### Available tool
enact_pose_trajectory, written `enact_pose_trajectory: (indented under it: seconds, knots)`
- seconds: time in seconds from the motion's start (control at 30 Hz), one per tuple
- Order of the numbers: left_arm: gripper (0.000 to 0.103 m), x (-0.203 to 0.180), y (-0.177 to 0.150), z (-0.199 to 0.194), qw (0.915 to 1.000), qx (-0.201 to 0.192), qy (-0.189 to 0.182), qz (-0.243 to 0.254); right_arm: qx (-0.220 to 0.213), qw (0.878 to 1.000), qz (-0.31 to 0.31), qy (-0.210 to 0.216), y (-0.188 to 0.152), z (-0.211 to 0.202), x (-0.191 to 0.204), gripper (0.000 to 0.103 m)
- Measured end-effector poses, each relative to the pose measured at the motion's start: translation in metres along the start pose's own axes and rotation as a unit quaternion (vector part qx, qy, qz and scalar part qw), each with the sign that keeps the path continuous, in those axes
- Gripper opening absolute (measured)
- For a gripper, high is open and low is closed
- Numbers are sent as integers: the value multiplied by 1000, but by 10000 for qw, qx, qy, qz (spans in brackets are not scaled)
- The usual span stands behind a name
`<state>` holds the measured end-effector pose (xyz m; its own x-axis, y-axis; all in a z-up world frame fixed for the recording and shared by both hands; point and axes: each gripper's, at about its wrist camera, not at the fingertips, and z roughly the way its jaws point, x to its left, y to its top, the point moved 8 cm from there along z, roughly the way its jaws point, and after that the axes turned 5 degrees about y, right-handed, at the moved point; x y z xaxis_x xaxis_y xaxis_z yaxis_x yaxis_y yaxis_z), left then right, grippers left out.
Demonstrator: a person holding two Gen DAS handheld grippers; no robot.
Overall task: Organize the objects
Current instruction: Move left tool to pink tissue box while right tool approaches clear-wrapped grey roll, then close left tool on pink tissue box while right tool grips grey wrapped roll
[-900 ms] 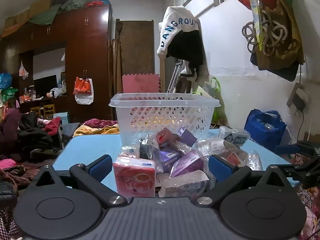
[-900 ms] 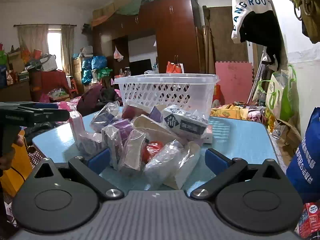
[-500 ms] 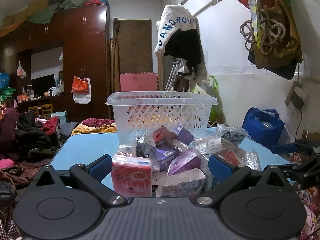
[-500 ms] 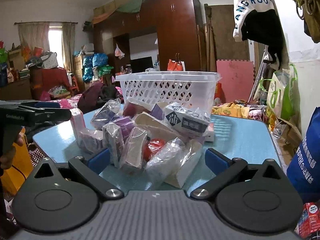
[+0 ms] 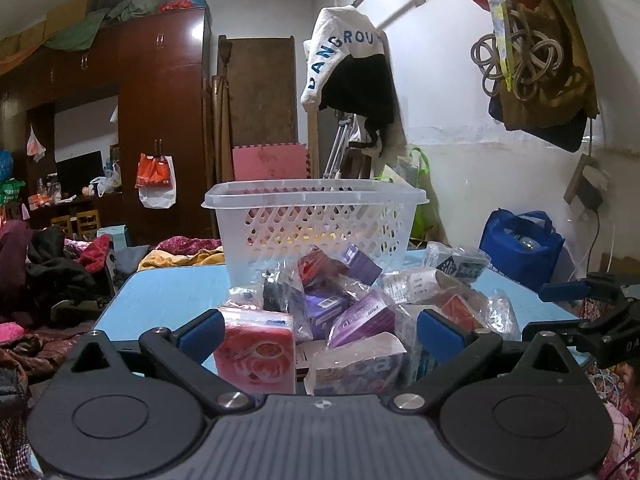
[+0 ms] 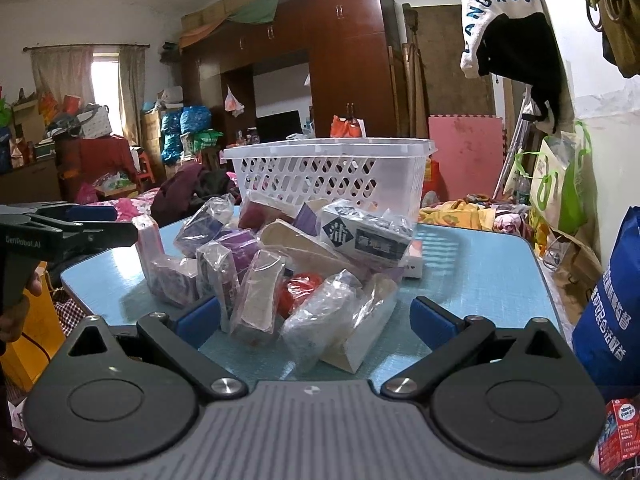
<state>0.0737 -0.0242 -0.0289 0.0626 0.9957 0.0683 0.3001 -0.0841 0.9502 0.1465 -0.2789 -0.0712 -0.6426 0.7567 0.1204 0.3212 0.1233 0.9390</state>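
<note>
Just ahead of our left gripper [image 5: 318,328], jaws spread and empty, stands the red packet [image 5: 256,354]; our right gripper [image 6: 316,316], likewise released, sits farther off.

At my twelve o'clock a white hanging garment [image 5: 340,46] reads "ANGROU". At nine o'clock my left gripper [image 6: 60,226] bears "GenRobot.AI". At four o'clock a small red box [image 6: 618,438] says "Move Free".

Right tongs [image 6: 314,322] wide open, pile of wrapped packets [image 6: 280,264] on blue table [image 6: 480,280], white basket [image 6: 332,172] behind
</note>
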Motion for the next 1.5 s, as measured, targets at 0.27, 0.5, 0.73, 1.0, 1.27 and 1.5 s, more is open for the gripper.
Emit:
enact_pose_trajectory:
  seconds: [0.27,0.5,0.73,1.0,1.27,1.5]
  knots:
    - [103,-3,-5,5,9999,107,-1,50,49,10000,2,-5,-2,1,-1,103]
    - [103,-2,-6,5,9999,120,-1,35,69,10000,11,-22,-2,2,-2,103]
    - [103,0,-7,7,9999,157,16,32,88,10000,14,-30,-4,2,-3,103]
    - [103,3,-8,10,9998,176,45,17,90,10000,16,-35,-4,2,-4,103]
    - [103,22,-6,15,9994,155,200,-221,120,9999,99,73,-9,5,-8,103]
    - [103,44,-8,30,9982,227,302,-474,10,10000,58,35,-9,7,-10,100]
